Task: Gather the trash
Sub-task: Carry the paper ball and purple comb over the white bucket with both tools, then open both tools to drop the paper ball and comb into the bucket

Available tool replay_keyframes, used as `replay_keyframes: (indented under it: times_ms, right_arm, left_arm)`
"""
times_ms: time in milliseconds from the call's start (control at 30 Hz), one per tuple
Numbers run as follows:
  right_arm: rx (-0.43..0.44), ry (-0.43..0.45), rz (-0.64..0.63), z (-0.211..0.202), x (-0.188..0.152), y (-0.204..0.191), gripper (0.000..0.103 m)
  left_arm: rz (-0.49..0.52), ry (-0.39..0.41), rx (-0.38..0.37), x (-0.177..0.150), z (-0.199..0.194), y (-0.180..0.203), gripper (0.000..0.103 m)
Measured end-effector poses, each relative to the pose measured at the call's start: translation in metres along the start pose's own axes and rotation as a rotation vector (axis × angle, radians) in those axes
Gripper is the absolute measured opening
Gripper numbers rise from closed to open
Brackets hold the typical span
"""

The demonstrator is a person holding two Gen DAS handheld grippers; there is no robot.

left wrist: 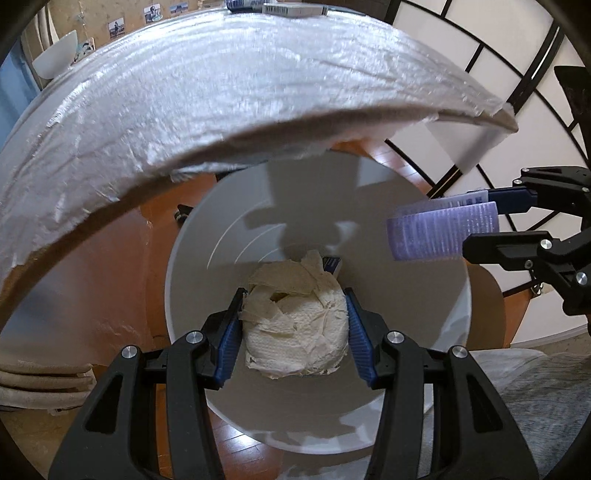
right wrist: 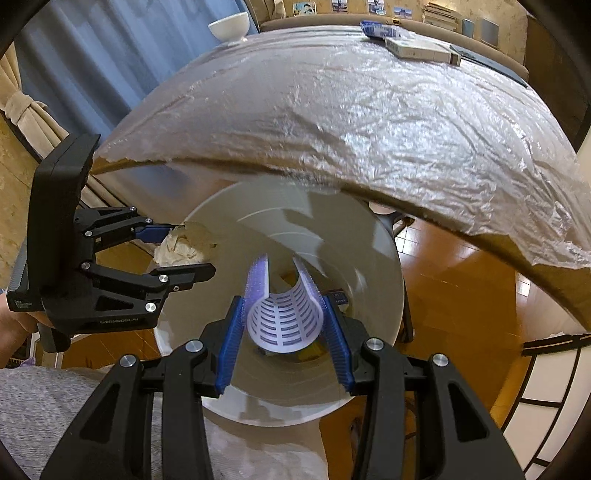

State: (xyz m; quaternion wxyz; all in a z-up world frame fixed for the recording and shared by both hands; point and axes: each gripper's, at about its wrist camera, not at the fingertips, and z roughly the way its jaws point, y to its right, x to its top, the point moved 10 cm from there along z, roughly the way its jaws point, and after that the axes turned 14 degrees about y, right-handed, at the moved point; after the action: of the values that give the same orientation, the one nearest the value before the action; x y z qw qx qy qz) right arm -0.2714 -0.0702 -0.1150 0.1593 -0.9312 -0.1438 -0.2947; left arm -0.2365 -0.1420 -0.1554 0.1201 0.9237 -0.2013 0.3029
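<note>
Two pieces of trash hang over the white bin (left wrist: 436,295), unreleased: the left gripper (left wrist: 295,328) has its jaws clamped on a crumpled paper wad (left wrist: 295,332), the right gripper (right wrist: 284,325) on a curled purple wrapper (right wrist: 284,325). Boxes (right wrist: 417,50) at the surface's (right wrist: 332,129) far edge may remain.

Beyond the fingers, a plastic-covered table (right wrist: 369,122) carries a bowl (right wrist: 229,24) and boxes (right wrist: 421,50); below them, a white bin (left wrist: 369,229) stands on wooden floor (right wrist: 454,288).

My left gripper (left wrist: 293,332) and right gripper (right wrist: 284,326), black angular linkage arms, silver round screws at joints, ribbed blue finger pads (right wrist: 231,343), faint grey lettering on the left body, grey knit trousers (right wrist: 48,402)
</note>
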Motion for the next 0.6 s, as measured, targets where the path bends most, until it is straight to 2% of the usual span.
replay_keyframes:
  times_ms: [333, 600]
  right_arm:
    - [-0.018, -0.031, -0.007, 0.020, -0.007, 0.007, 0.042]
    - [-0.033, -0.040, 0.001, 0.025, -0.013, 0.020, 0.042]
  left_arm:
    - [0.018, -0.038, 0.013, -0.011, 0.014, 0.002, 0.052]
    - [0.019, -0.047, 0.013, -0.004, 0.023, 0.006, 0.052]
